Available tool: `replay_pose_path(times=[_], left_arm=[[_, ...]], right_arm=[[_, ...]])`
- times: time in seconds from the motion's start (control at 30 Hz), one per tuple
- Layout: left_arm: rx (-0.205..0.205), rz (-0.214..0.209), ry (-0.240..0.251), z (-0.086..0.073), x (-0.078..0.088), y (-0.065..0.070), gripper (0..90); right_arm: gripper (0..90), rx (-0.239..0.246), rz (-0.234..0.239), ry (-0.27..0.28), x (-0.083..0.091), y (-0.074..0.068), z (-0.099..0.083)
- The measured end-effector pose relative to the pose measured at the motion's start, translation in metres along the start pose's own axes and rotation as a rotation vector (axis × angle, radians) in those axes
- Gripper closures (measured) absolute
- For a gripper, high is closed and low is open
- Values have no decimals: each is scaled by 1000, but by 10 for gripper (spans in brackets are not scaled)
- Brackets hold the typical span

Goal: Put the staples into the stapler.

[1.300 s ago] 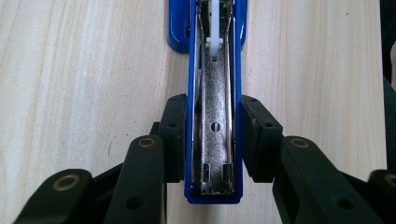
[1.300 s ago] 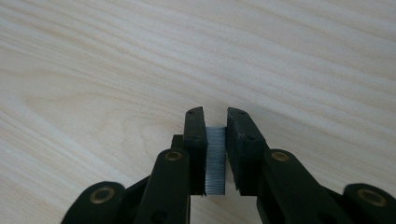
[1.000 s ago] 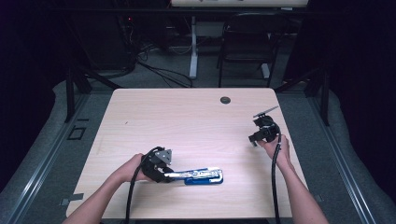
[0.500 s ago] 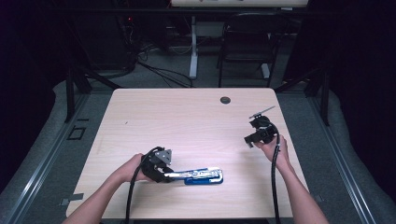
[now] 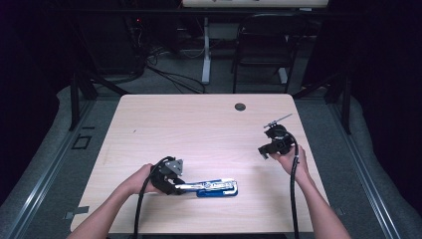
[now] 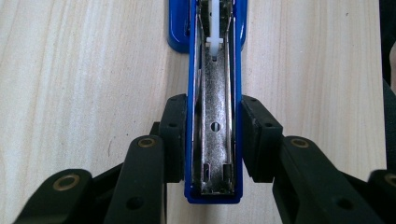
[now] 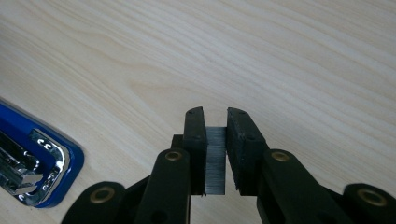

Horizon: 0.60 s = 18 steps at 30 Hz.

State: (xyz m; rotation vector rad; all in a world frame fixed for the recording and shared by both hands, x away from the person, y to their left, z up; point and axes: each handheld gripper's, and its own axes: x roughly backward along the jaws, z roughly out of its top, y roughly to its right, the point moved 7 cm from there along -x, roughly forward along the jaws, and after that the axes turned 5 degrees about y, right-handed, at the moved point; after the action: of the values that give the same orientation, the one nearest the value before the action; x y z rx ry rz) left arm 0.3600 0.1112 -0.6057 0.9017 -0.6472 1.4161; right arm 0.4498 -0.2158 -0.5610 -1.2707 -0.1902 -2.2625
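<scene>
A blue stapler (image 5: 215, 188) lies swung open near the table's front edge, its chrome staple channel (image 6: 215, 154) facing up. My left gripper (image 5: 171, 186) is shut on the sides of the blue magazine arm (image 6: 214, 70), one pad on each side. Over the right part of the table, my right gripper (image 5: 264, 149) is shut on a short grey strip of staples (image 7: 215, 161), held upright between the pads above the wood. In the right gripper view the stapler's chrome-tipped end (image 7: 35, 163) shows at the lower left, apart from the jaws.
The light wooden table (image 5: 199, 129) has a small black round grommet (image 5: 240, 106) near its far edge. A chair and cables stand on the floor beyond it. Both forearms come in from the front edge.
My right gripper has drifted a little to the left and slightly up with the staple strip in it. The left gripper and the stapler have stayed where they were.
</scene>
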Motion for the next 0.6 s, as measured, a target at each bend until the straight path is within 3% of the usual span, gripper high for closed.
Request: replay_pose_path(times=[0.6], left_arm=[[-2,0,-1,0,0,0,654]], right_arm=[[790,64,50,1,2,-21,-1]])
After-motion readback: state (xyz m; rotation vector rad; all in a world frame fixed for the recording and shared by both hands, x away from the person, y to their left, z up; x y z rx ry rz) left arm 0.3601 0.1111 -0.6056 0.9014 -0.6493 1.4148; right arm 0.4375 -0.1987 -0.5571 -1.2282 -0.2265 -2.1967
